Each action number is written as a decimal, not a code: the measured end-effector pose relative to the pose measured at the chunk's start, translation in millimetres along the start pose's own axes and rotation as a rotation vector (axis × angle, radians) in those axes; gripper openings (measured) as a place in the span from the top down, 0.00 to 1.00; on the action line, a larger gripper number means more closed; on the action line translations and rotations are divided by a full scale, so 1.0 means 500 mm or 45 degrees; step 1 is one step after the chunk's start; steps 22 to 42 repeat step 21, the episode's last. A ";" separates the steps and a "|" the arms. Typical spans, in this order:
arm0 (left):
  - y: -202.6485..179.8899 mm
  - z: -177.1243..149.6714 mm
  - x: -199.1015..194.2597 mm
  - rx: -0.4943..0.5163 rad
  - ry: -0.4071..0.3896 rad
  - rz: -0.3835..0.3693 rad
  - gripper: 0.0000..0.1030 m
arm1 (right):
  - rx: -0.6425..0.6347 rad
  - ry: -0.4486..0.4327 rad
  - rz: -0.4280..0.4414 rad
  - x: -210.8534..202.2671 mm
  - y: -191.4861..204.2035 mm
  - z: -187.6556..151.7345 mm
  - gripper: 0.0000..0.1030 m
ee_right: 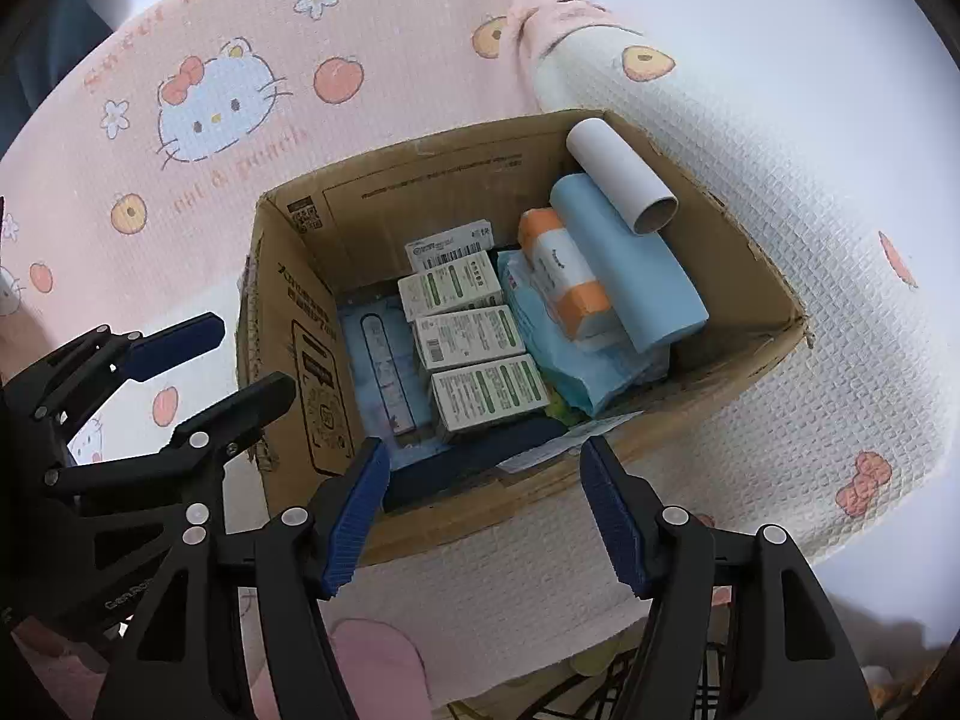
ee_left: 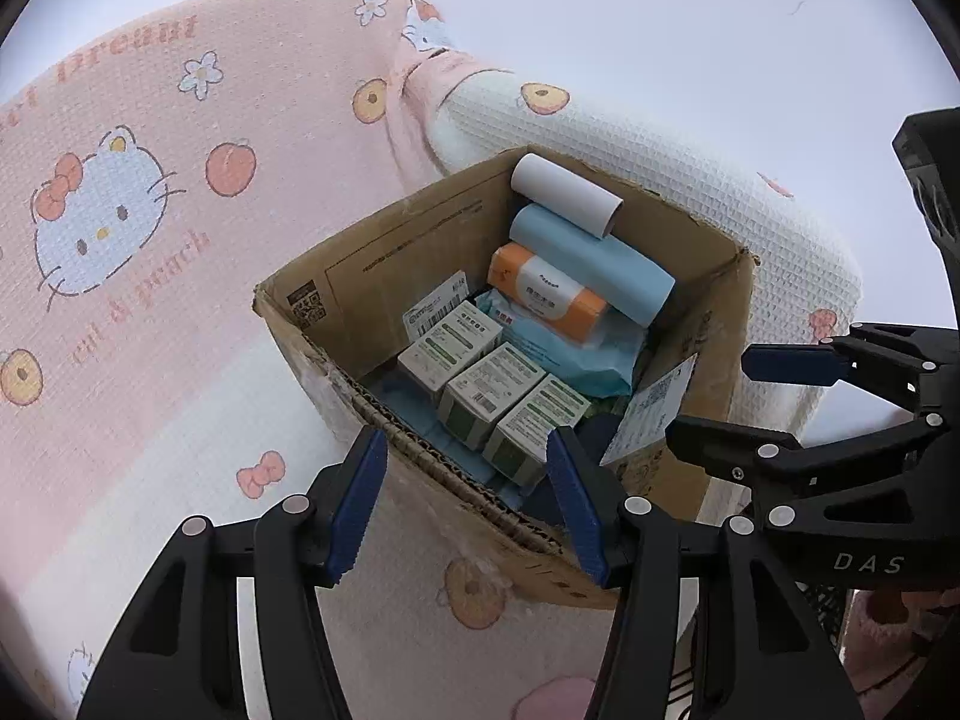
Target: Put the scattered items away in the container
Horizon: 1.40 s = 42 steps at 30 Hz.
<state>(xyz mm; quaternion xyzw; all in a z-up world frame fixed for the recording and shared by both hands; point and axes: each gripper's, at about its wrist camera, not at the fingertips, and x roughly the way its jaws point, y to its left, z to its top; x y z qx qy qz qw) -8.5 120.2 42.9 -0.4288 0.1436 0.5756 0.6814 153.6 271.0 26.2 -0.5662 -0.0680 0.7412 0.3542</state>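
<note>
An open cardboard box (ee_left: 312, 354) (ee_right: 276, 300) stands on a pink and white Hello Kitty cloth. Inside lie three white-green cartons (ee_left: 489, 387) (ee_right: 468, 336), an orange-white tissue pack (ee_left: 549, 291) (ee_right: 564, 276), a light blue roll (ee_left: 594, 264) (ee_right: 630, 264), a white tube (ee_left: 567, 195) (ee_right: 621, 174) and a blue pouch (ee_left: 576, 354) (ee_right: 576, 360). A flat blue package (ee_right: 384, 360) lies on the box floor. My left gripper (ee_left: 465, 501) is open and empty above the box's near rim. My right gripper (ee_right: 483, 516) is open and empty above its near wall. Each gripper also shows in the other's view (ee_left: 732, 396) (ee_right: 240, 366).
The cloth (ee_left: 150, 240) (ee_right: 810, 240) covers the surface around the box and drops off at its right edge. A pink slipper (ee_right: 378, 660) and a dark wire rack (ee_right: 690, 684) show below the surface edge.
</note>
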 end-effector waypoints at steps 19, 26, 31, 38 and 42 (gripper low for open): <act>-0.010 0.003 -0.006 -0.021 0.000 0.010 0.42 | 0.002 -0.007 -0.022 -0.009 -0.015 0.003 0.38; -0.013 0.003 -0.009 -0.005 -0.007 0.027 0.42 | 0.000 -0.004 -0.022 -0.009 -0.015 0.002 0.38; -0.013 0.003 -0.009 -0.005 -0.007 0.027 0.42 | 0.000 -0.004 -0.022 -0.009 -0.015 0.002 0.38; -0.013 0.003 -0.009 -0.005 -0.007 0.027 0.42 | 0.000 -0.004 -0.022 -0.009 -0.015 0.002 0.38; -0.013 0.003 -0.009 -0.005 -0.007 0.027 0.42 | 0.000 -0.004 -0.022 -0.009 -0.015 0.002 0.38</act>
